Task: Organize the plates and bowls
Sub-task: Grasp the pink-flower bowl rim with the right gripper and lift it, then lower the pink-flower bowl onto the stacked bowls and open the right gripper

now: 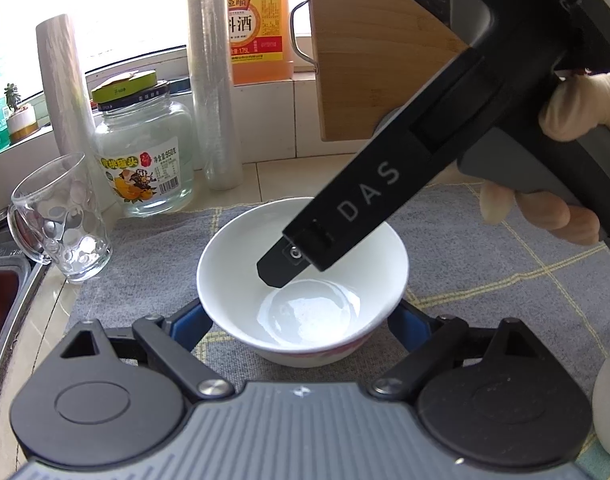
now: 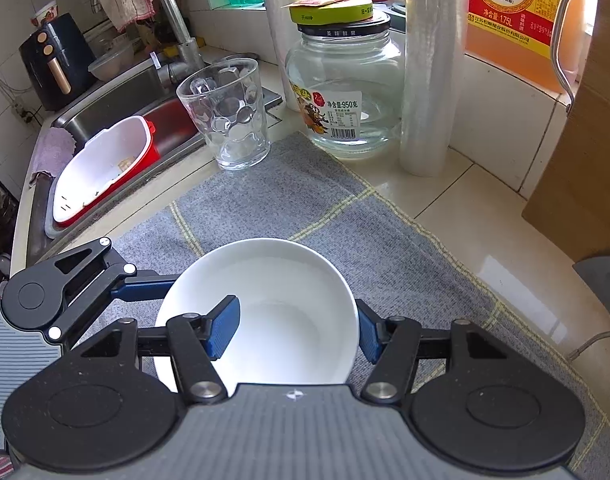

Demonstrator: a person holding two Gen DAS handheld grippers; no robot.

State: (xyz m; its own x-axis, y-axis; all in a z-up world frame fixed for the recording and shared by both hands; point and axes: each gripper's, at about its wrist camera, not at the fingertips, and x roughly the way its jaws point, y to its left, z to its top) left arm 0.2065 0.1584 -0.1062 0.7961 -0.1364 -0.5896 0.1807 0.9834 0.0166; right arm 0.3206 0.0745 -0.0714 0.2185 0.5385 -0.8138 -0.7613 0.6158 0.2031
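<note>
Right, your bowl (image 2: 273, 312) is white glazed ceramic, upright on the grey cloth mat (image 2: 313, 200), near the front edge, well apart from the sink (image 2: 117, 92).

Left gripper (image 1: 301, 316): jaws spread wide, blue pads flanking the bowl's outer wall on both sides low down. From the left wrist view I can't tell if the pads touch or just sit beside it. Call it released, not clamped.

Right gripper (image 2: 293, 328): one blue pad is inside the bowl, the other outside the rim on the opposite side. Jaws open, straddling the wall, not yet pinching.

Handling, my read:
- Rigid, and it looks moderately heavy. No give under the pads.
- Glaze is slick, and the inner base shines as if wet. Expect slip on the inside pad.
- Brittle. A drop onto the tile counter (image 2: 485, 216) would chip or crack it; the mat only cushions a little.
- Wall flares outward, so an outside-only squeeze may make it ride up and pop out.

Best hold: pinch the rim wall, one pad in and one out, seated deep. You're nearly set up for that on the right. Close slowly, lift level.

Watch the glass mug (image 2: 225, 116) and glass jar (image 2: 345, 92) behind; keep clear of both.
</note>
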